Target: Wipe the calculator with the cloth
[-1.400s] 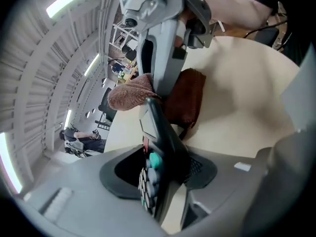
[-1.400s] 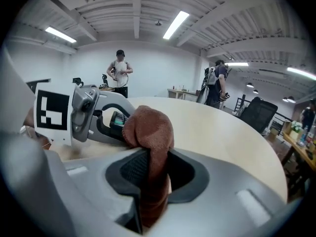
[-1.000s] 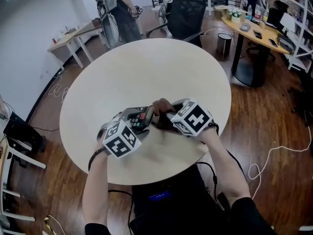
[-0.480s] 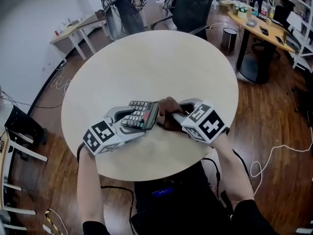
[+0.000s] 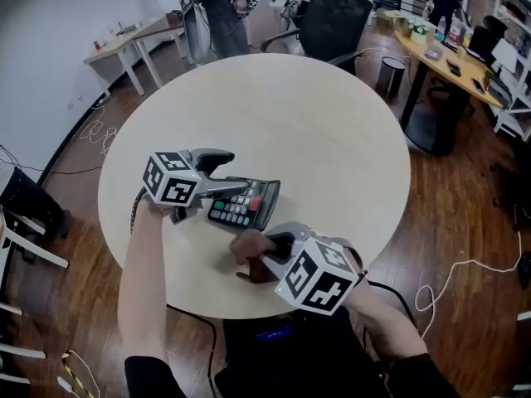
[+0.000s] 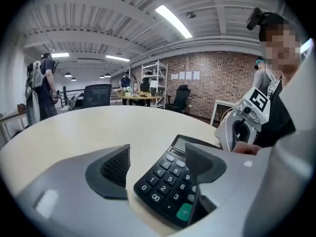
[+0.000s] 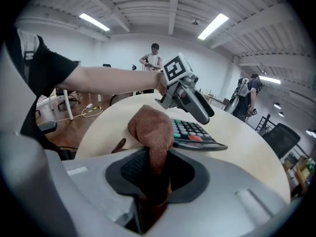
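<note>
- Right gripper (image 5: 270,251) is pinching the brown cloth (image 5: 247,247) tight between its jaws. A soft bunch of it sticks out in front.
- Left gripper (image 5: 226,177) has its jaws spread wide, and they have just been opening. The key end of the calculator (image 5: 249,206) sits between them, but they do not squeeze it.
- Flat on the round table (image 5: 274,106), toward its near side, lies the calculator. Its long side runs left to right, with the screen end on the right.
- Looking from the cloth, the calculator is a little farther away and a bit to the left. The two are near each other but not touching.
- Left gripper is the closer one to the calculator. It reaches in from the left, and one jaw hangs over the keys.
- To wipe, I think the cloth must go away from the person and onto the keys, then slide along the long side. That jaw over the keys might get in the way.
</note>
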Tool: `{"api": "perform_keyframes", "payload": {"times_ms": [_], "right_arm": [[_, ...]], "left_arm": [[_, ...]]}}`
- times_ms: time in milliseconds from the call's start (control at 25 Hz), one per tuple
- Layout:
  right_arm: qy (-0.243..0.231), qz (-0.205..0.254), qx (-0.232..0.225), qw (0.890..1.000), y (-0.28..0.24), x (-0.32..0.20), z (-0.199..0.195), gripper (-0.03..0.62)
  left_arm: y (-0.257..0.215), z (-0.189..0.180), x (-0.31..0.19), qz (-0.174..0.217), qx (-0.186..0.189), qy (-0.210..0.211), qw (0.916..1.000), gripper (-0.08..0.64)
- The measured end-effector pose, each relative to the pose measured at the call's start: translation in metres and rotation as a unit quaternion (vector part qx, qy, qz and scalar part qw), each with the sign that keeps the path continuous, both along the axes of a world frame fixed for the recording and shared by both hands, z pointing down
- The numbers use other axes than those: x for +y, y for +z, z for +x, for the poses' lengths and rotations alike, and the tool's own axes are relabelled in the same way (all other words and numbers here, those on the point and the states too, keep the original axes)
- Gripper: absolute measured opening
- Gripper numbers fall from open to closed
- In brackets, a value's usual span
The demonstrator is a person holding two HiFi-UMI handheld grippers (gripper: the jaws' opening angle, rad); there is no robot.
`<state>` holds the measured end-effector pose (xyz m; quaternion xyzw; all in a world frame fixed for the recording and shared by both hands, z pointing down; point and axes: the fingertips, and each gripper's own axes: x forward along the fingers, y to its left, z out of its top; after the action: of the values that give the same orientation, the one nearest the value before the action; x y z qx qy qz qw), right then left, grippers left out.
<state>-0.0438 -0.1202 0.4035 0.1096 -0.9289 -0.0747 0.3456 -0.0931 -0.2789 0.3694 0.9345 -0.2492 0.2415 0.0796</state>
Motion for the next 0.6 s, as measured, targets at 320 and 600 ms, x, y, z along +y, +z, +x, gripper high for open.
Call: {"api": "perform_keyframes", "payload": {"times_ms": [320,600], "right_arm": [[0.096,0.057,0.053,0.992,0.01,-0.069,0.005,0.089],[0.138,0.048,0.067,0.987,0.006,-0.159,0.011,0.089]], "left_arm": [[0.026,-0.012,-0.016,-0.084,0.034,0.017,0.9957,0.236],[0.011,-0.045,-0.009,-0.112,0.126,-0.033,0.9851,0.05]]}}
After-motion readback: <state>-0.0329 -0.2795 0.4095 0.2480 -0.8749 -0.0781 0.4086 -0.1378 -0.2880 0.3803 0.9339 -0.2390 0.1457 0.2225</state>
